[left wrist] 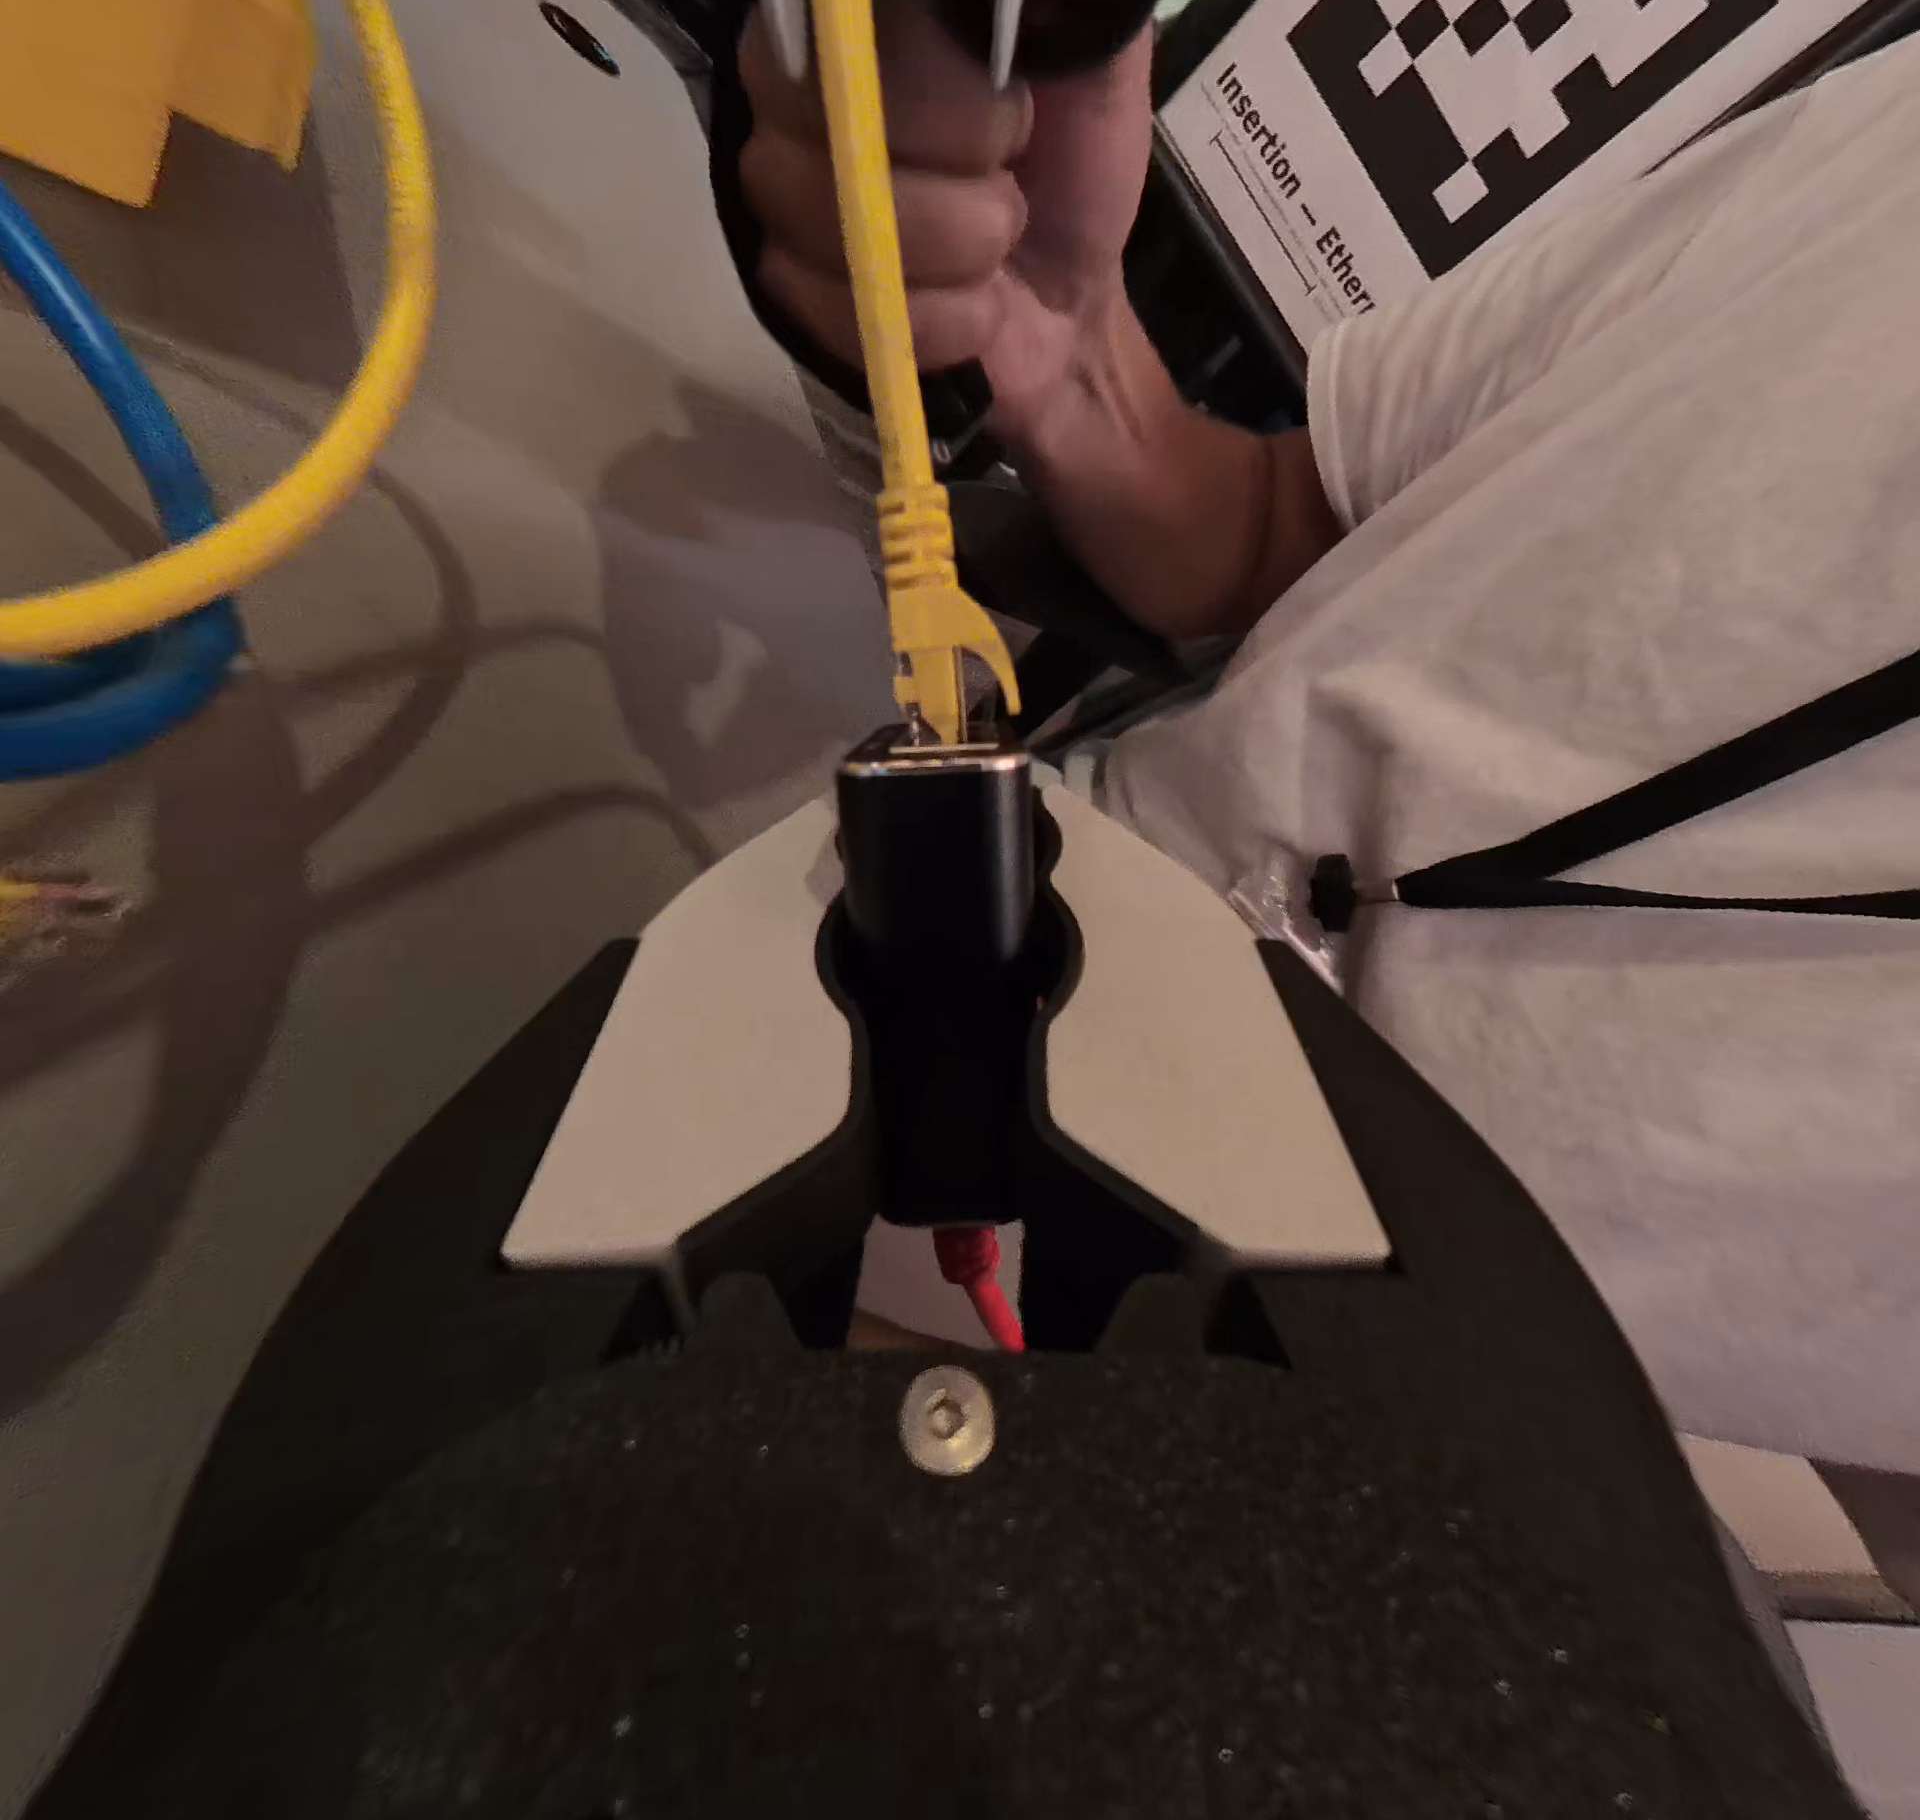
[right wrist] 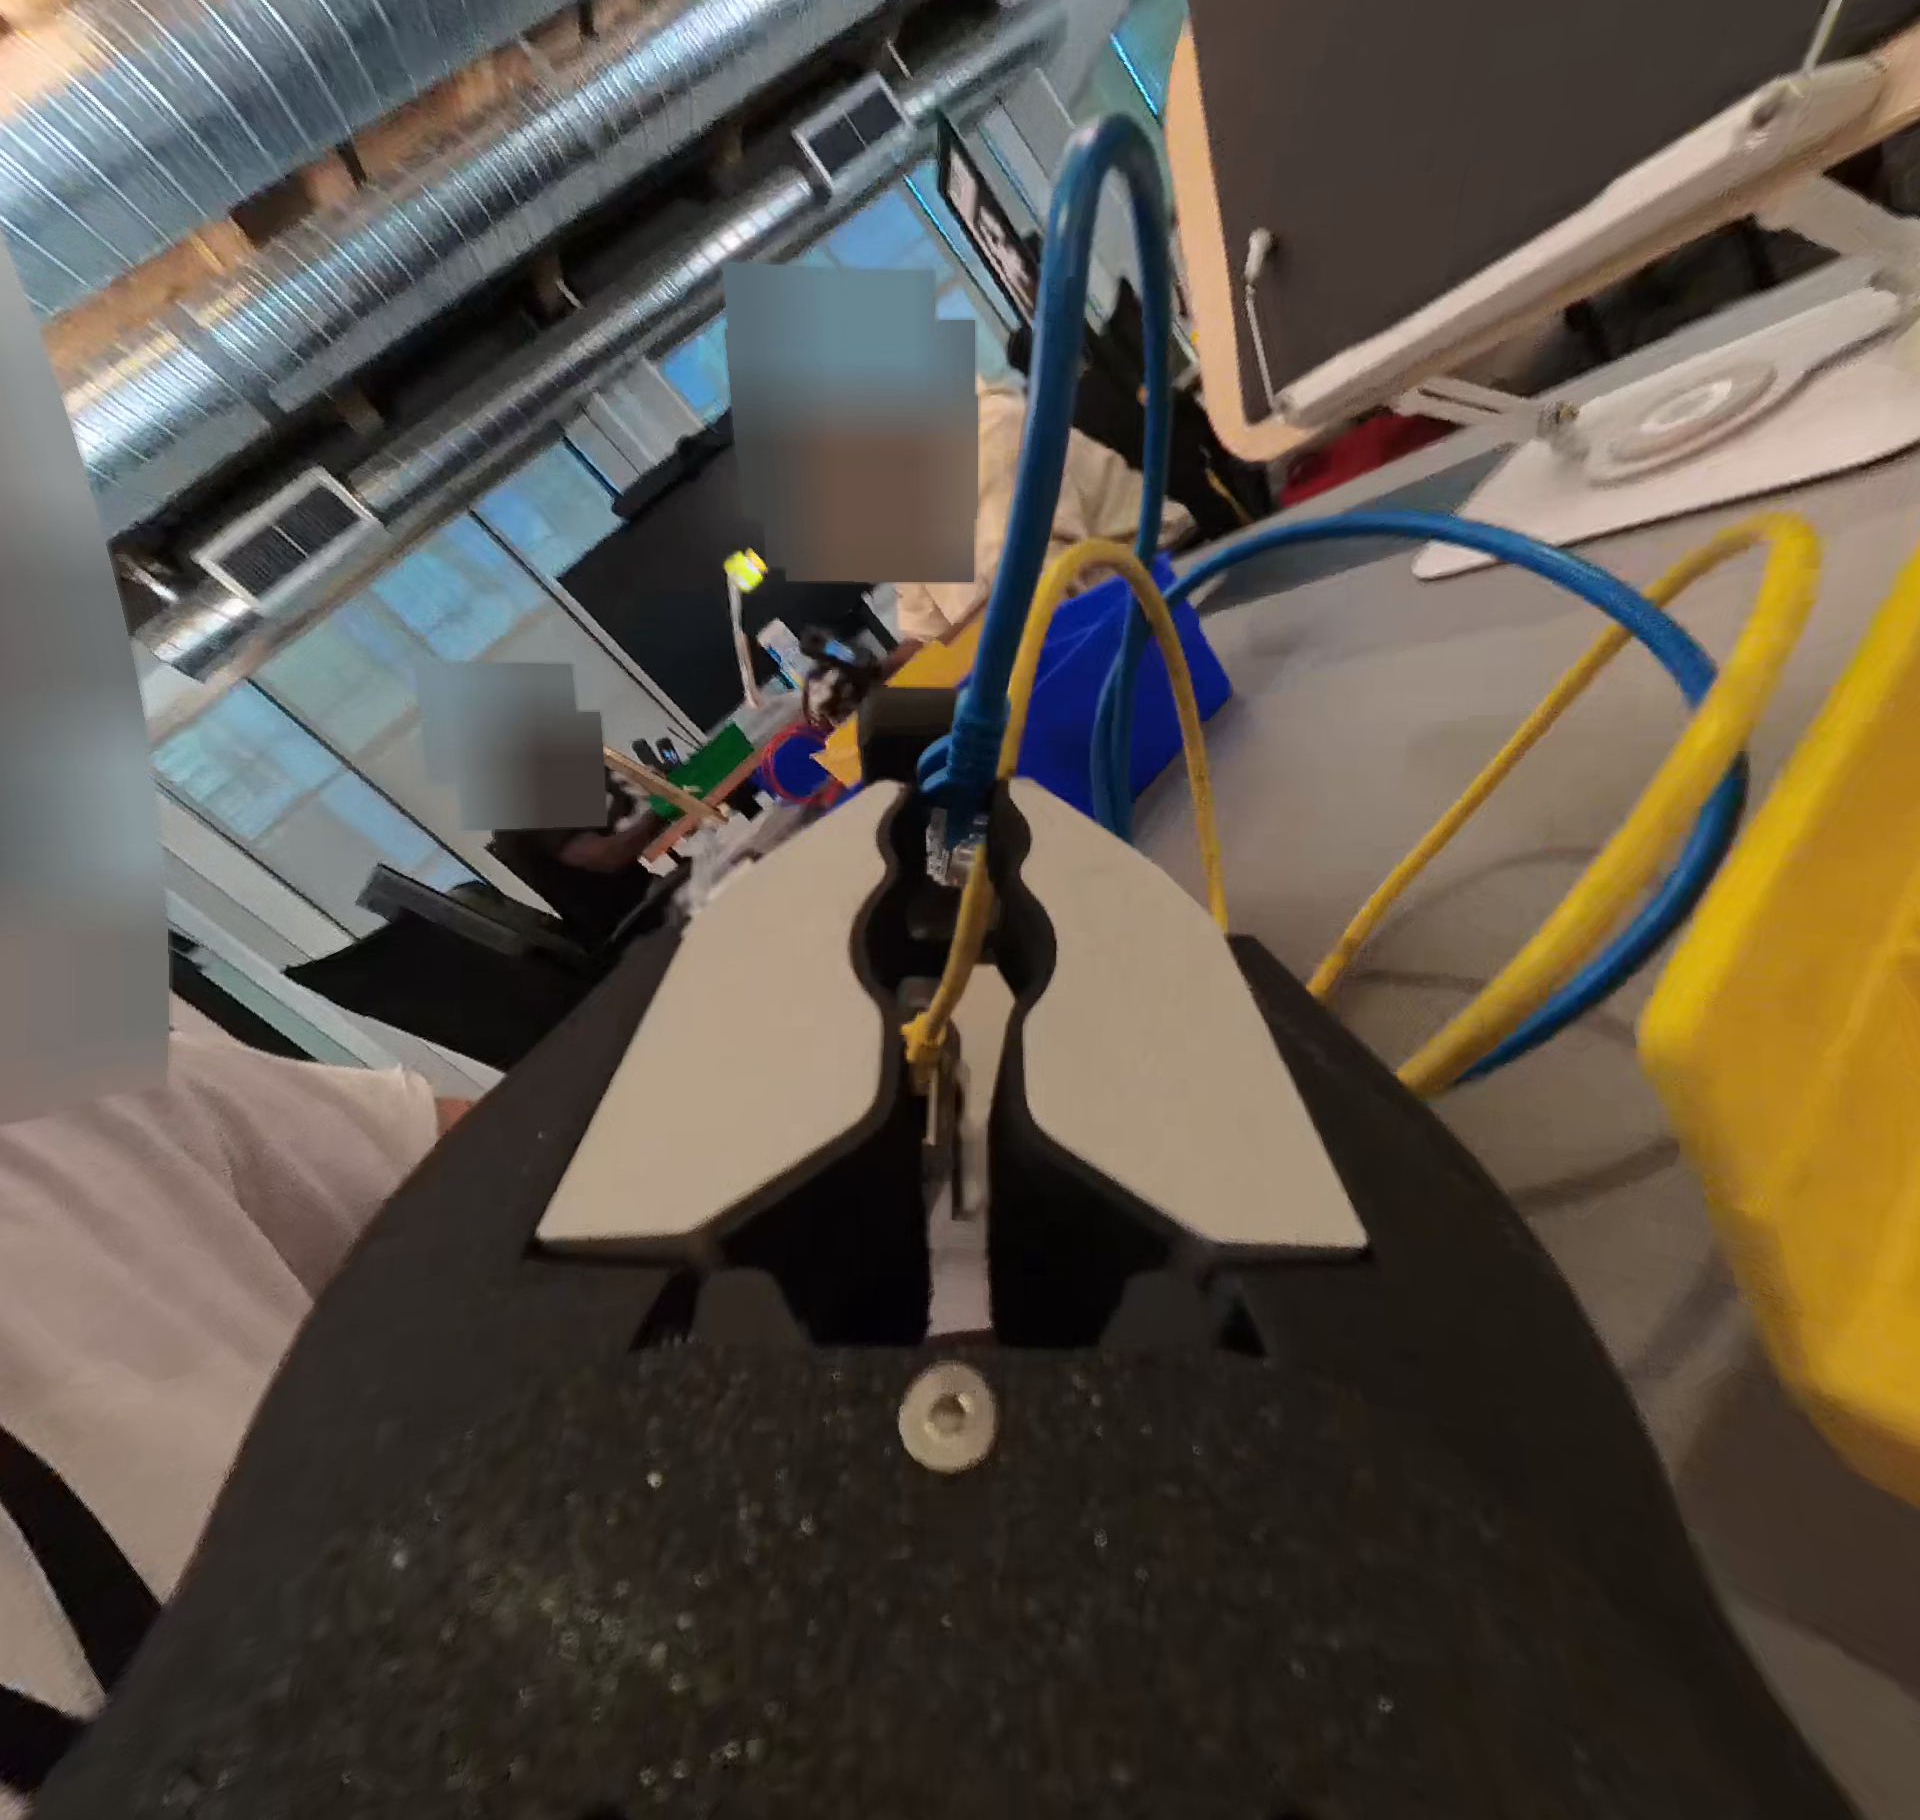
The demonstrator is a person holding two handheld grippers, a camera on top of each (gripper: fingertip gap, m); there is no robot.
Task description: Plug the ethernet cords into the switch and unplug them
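My left gripper (left wrist: 935,814) is shut on a small black switch (left wrist: 935,897) and holds it upright between its fingers. A yellow ethernet cord (left wrist: 873,243) comes down from above, and its plug (left wrist: 930,658) has its tip in the switch's top port. A red cord (left wrist: 977,1287) leaves the switch's bottom end. My right gripper (left wrist: 894,35) is above and is shut on the yellow cord, which runs through its narrow gap (right wrist: 953,799) in the right wrist view. A blue cord's loose plug (right wrist: 958,830) sits at the right fingertips; I cannot tell if it is pinched.
A yellow bin (right wrist: 1818,939) stands on the grey table (right wrist: 1403,783), with a blue box (right wrist: 1081,690) behind the looping blue cord (right wrist: 1455,534). A sheet with a black-and-white marker (left wrist: 1507,77) lies far right. The person's white shirt (left wrist: 1558,731) is close on the right. My right fingertips sit around 15 cm from my left ones.
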